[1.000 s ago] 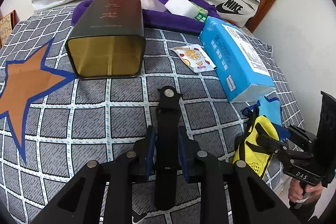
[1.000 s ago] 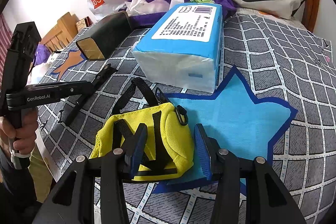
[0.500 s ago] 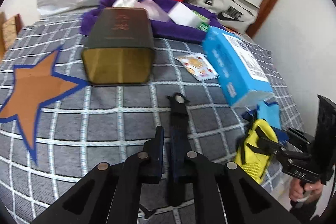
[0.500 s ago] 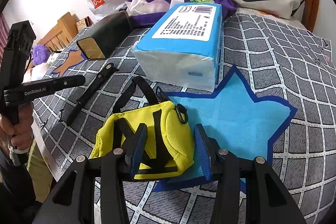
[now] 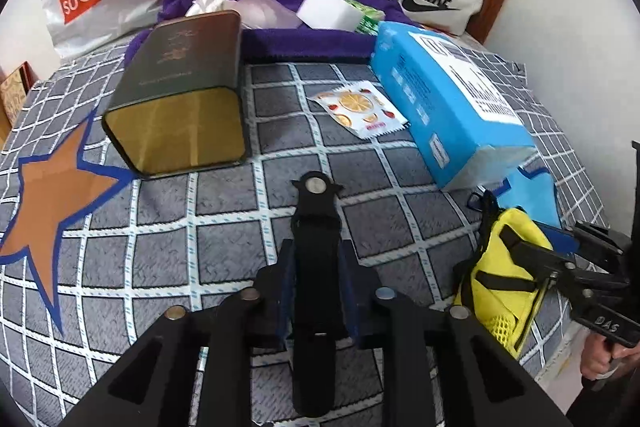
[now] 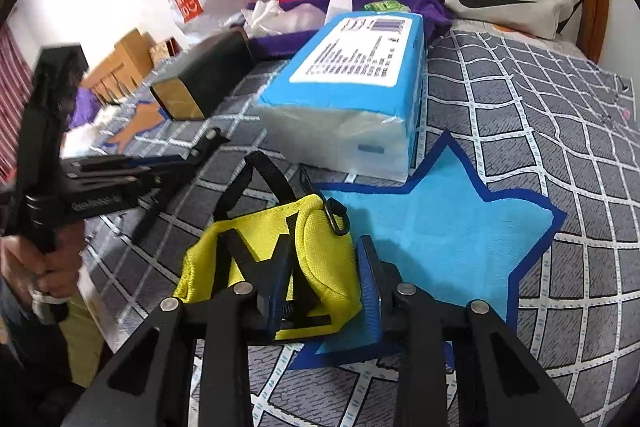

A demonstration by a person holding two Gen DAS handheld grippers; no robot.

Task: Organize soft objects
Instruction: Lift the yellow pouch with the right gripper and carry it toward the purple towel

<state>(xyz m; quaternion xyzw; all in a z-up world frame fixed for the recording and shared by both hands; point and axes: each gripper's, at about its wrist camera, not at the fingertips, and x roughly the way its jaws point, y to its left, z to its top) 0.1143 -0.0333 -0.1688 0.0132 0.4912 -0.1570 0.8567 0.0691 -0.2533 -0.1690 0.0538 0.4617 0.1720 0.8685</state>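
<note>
Near the bed's (image 6: 560,131) front edge, the right gripper (image 6: 324,287), just closing, pinches the soft, light yellow pouch (image 6: 320,247) mid-body, while the left gripper (image 5: 316,291) clasps a stiffer black strap (image 5: 316,227).

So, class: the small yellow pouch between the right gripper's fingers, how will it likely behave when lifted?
The yellow pouch looks like padded fabric, so it will probably squash under the right gripper, whose jaws have just been closing. Its loose black strap would likely dangle. It seems light, unlikely to slip.
</note>
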